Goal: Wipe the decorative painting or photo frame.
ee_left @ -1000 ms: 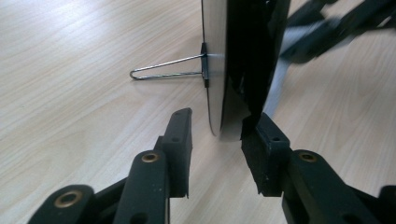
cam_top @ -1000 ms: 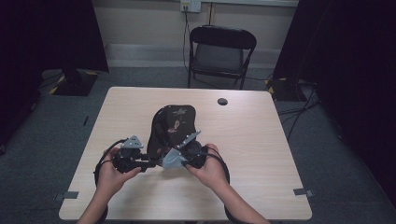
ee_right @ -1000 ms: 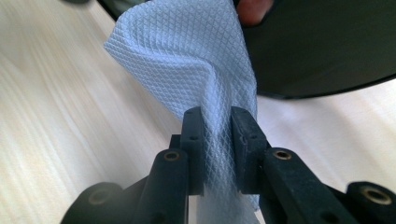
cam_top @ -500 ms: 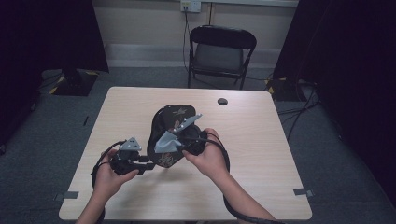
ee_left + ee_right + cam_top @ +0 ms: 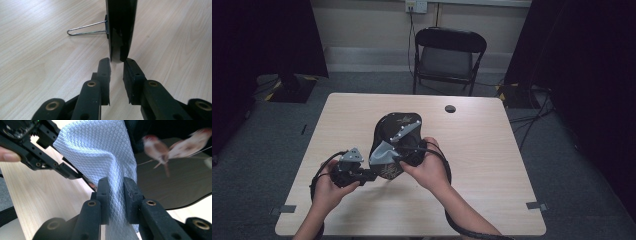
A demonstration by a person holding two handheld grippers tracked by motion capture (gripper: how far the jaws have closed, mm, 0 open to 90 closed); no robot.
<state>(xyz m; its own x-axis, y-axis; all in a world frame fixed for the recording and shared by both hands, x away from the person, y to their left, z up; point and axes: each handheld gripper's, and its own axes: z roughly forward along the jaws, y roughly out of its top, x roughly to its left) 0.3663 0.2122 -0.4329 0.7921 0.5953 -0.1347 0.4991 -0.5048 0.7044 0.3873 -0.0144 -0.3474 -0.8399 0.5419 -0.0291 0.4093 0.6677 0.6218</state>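
Observation:
A glossy black board (image 5: 398,124) painted with birds stands tilted on the wooden table (image 5: 492,165). In the left gripper view I see the board (image 5: 121,25) edge-on, with a wire stand (image 5: 85,28) behind it. My left gripper (image 5: 117,61) has just been closing and is shut on the board's lower edge; from above the left gripper (image 5: 372,175) sits at the board's near corner. My right gripper (image 5: 116,182) is shut on a pale blue woven cloth (image 5: 100,147). From above, the cloth (image 5: 382,152) lies against the board's face, under the right gripper (image 5: 393,156).
A small dark round disc (image 5: 450,108) lies near the table's far edge. A black folding chair (image 5: 447,55) stands beyond the table. Black cables loop around both wrists at the near side. Bare tabletop lies to the right and far left.
The right hand has risen and shifted up along the board's face with the cloth. The left hand has stayed at the board's lower edge.

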